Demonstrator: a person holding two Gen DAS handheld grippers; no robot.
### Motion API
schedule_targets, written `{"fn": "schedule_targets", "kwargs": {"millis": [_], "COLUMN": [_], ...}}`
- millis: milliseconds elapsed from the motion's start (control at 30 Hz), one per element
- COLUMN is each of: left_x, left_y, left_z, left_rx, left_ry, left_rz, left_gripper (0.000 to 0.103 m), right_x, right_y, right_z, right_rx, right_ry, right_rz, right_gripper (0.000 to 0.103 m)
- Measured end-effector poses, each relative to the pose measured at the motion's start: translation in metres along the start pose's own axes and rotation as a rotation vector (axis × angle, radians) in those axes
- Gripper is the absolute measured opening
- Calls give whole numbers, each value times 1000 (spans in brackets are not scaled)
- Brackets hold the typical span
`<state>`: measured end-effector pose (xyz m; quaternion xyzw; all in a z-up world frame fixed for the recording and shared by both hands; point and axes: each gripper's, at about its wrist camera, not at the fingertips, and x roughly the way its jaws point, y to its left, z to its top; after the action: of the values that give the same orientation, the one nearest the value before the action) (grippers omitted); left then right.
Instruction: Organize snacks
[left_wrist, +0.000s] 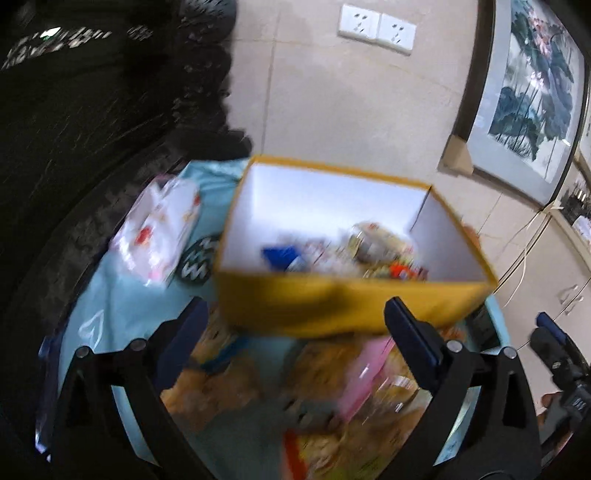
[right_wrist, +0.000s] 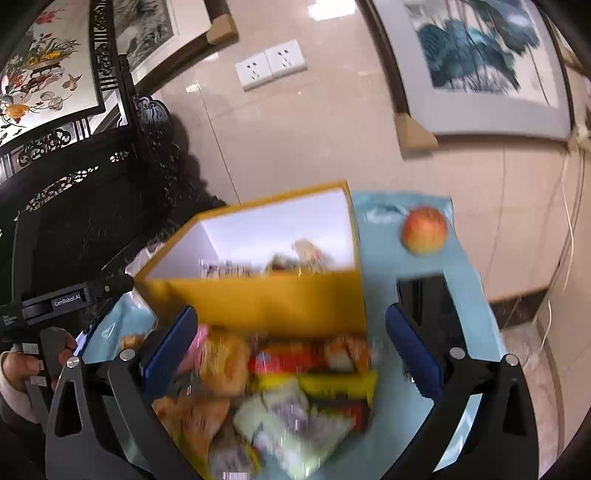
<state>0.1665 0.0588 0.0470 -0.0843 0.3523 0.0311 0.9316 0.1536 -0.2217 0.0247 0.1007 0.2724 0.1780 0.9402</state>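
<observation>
A yellow box (left_wrist: 343, 302) with a white inside stands on the table with the light blue cloth (left_wrist: 122, 302); several wrapped snacks (left_wrist: 373, 251) lie in it. It also shows in the right wrist view (right_wrist: 266, 299). A blurred pile of snack packets (left_wrist: 295, 387) lies in front of the box, also in the right wrist view (right_wrist: 280, 391). My left gripper (left_wrist: 295, 332) is open and empty above the pile, just short of the box's front wall. My right gripper (right_wrist: 291, 343) is open and empty over the same pile.
A white plastic packet (left_wrist: 159, 232) and a black patterned coaster (left_wrist: 197, 262) lie left of the box. An apple (right_wrist: 424, 230) and a black object (right_wrist: 428, 306) lie to the right. Dark carved furniture (right_wrist: 85, 192) stands at left. The wall holds sockets (left_wrist: 376, 29) and framed paintings (left_wrist: 532, 92).
</observation>
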Motion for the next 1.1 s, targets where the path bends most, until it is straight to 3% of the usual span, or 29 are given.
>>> {"fn": "schedule_targets", "kwargs": {"millis": [233,467,700,1100], "left_x": [5,27,53,76], "left_y": [17,38,51,57], "left_z": [-45,-70,-76,-60], "left_rx": [13,-80,-111,-16], "left_ry": [87,178,214,216], "left_rz": [48,45,96,206], "left_gripper": [98,98,98,101], "right_x": [-20,-21,-8,11], "right_y": [-10,-11,-13,-22], "right_z": [-42,-60,-70,-75], "right_rx": [56,60,97,136], "right_ry": [53,98,140,172], "right_rz": [10,18,69,128], "right_gripper": [102,102,102,102]}}
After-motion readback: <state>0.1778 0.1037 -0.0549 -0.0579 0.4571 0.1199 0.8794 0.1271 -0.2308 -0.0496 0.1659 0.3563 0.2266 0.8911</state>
